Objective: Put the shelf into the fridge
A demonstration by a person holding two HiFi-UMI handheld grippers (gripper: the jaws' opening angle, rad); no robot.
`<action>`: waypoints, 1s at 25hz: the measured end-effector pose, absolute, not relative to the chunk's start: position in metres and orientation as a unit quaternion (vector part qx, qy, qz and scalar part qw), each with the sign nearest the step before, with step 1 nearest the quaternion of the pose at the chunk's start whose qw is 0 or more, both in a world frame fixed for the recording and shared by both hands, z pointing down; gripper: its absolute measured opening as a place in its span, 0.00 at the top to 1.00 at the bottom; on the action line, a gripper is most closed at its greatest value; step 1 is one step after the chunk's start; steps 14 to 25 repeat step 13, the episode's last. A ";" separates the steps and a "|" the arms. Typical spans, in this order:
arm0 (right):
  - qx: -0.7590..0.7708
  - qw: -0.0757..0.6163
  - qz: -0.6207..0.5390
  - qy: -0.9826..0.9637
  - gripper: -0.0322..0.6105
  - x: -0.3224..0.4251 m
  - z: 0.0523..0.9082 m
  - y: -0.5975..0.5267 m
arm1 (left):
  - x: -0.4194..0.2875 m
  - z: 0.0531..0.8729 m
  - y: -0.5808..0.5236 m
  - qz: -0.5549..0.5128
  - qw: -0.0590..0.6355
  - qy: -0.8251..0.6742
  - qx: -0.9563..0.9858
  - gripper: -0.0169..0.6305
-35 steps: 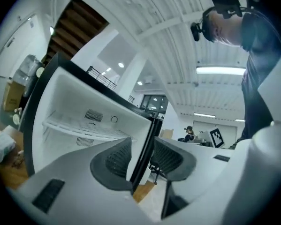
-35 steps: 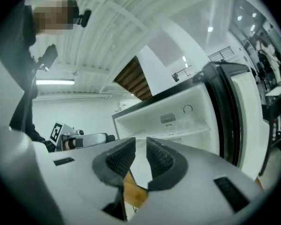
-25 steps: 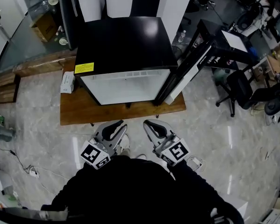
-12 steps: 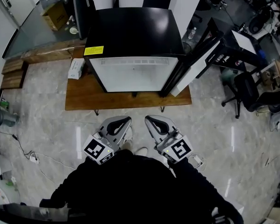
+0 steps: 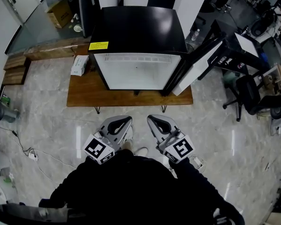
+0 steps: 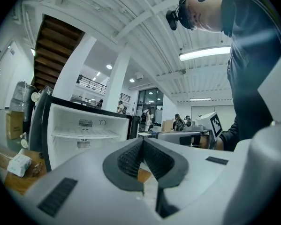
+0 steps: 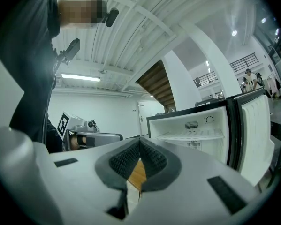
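Standing before the open fridge (image 5: 138, 29), the person holds both tools low, close to the body. The left gripper (image 5: 118, 124) has its jaws pressed together with nothing between them, and the right gripper (image 5: 158, 123) is likewise closed and empty. The white shelf (image 6: 84, 134) lies level across the fridge's inside, well apart from both. The door (image 5: 196, 64) hangs open to the right. The fridge sits on a low wooden platform (image 5: 84, 96), with a small white box (image 5: 79, 64) beside it.
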State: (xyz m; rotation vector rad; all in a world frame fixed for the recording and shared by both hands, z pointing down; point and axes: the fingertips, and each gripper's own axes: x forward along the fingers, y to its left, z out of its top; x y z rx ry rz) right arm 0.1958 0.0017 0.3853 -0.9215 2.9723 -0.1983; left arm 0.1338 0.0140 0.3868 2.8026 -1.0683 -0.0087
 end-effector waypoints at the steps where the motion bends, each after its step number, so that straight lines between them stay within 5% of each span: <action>1: -0.295 0.013 -0.065 0.953 0.94 0.196 0.385 0.003 | 0.134 0.387 0.015 -0.003 0.071 -0.355 0.932 0.96; 25: -0.306 -0.002 -0.069 0.949 0.94 0.203 0.392 0.008 | 0.136 0.388 0.022 -0.002 0.076 -0.354 0.932 0.96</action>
